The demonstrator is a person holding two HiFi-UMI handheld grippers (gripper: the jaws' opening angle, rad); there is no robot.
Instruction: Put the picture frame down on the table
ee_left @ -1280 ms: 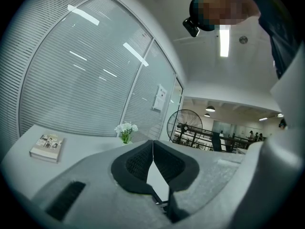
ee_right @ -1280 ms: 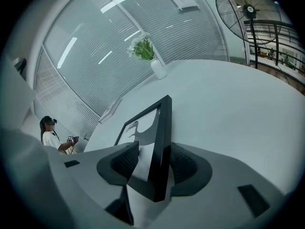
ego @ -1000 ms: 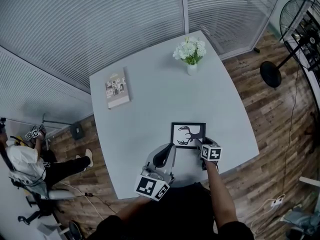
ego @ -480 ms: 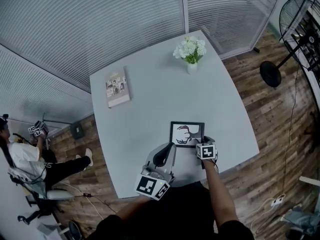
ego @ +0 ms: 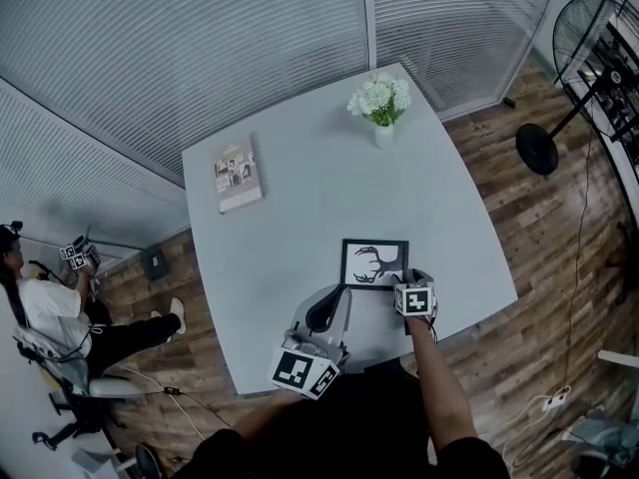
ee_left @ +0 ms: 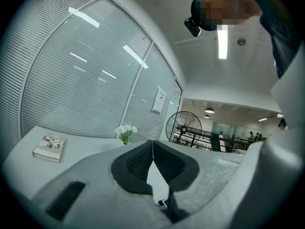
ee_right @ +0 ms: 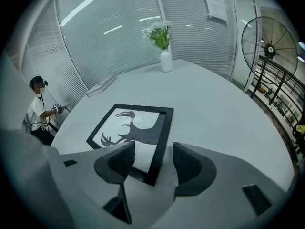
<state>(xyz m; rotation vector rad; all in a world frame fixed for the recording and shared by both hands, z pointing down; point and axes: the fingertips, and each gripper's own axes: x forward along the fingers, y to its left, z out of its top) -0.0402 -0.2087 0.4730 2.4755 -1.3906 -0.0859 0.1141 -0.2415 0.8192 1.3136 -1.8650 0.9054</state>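
Picture frame (ego: 374, 264) lies flat on the pale table (ego: 319, 188), near the edge closest to the person, its black border square to the tabletop and the dark antler print facing up. The right gripper (ego: 404, 285) points steeply down at the frame's near right corner. In the right gripper view the frame (ee_right: 136, 132) reaches in between the two pads, which stand wide apart on either side of that corner without pressing on it; the right gripper (ee_right: 153, 156) has just been opening its jaws, and the frame rests on the table (ee_right: 214, 109) rather than in a grip. The left gripper (ego: 329, 307) is held level just left of the frame, over the table's near edge, and touches nothing. In the left gripper view its dark pads meet at the tips, so the left gripper (ee_left: 152, 144) is closed with nothing between them. Farther across the table, a book (ego: 237, 174) lies flat near the left edge, and a white vase of flowers (ego: 380, 103) stands upright near the far corner, well apart from the frame. A standing fan (ego: 539, 149) is on the wooden floor to the right, and a seated person (ego: 45, 307) is off to the left, beyond the table.
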